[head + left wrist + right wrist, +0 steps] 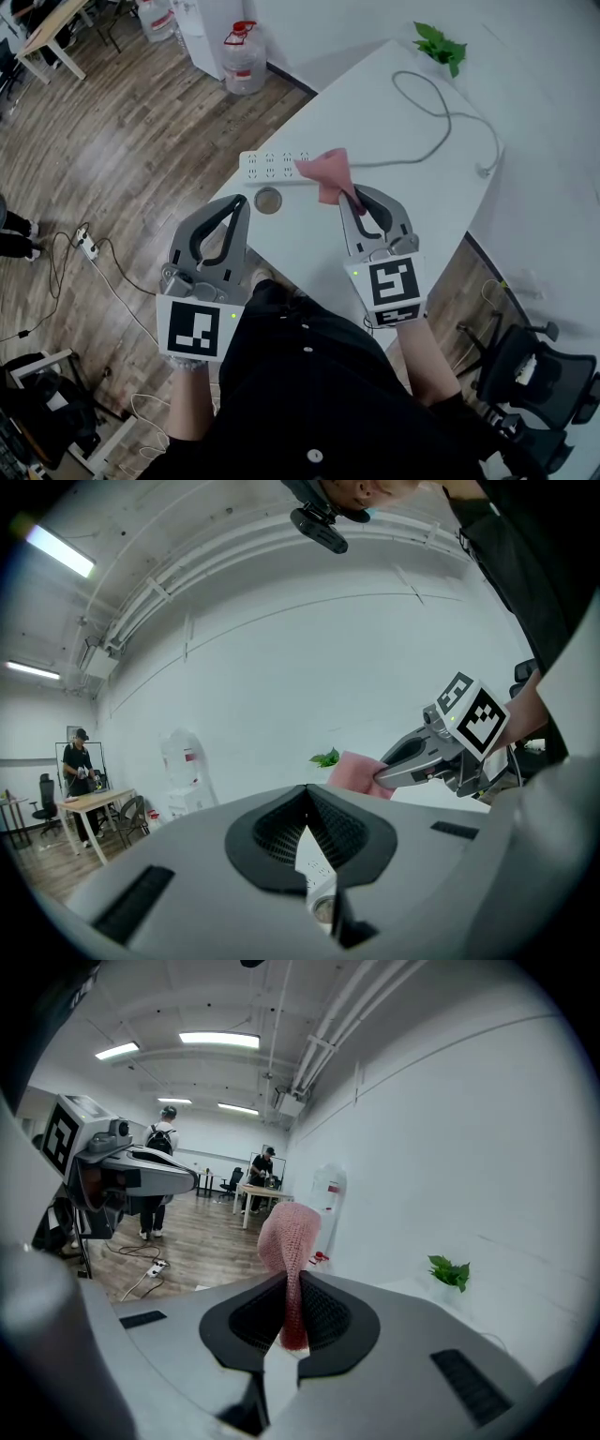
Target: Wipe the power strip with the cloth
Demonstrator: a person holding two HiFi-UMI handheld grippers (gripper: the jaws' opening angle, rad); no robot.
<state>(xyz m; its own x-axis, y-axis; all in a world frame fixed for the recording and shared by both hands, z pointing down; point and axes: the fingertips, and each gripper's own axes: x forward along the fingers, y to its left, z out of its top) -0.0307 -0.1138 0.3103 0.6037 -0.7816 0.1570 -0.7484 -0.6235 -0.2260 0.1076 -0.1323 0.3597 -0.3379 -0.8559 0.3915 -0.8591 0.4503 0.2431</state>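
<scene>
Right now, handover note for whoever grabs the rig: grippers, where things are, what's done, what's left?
Right gripper: shut on the pink cloth, which sticks out past the jaw tips.
Left gripper: shut, nothing in it, held at the near table edge.
Power strip: flat on the white table, grey cable running to the far side.
Done: cloth is in hand, over the strip's right end; contact unclear.
Left: wipe along the strip. How much is already wiped can't be told.

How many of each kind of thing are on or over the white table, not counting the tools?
Power strip: 1
Pink cloth: 1
Green plant: 1
Grey cable: 1
Round metal disc: 1
Total: 5
</scene>
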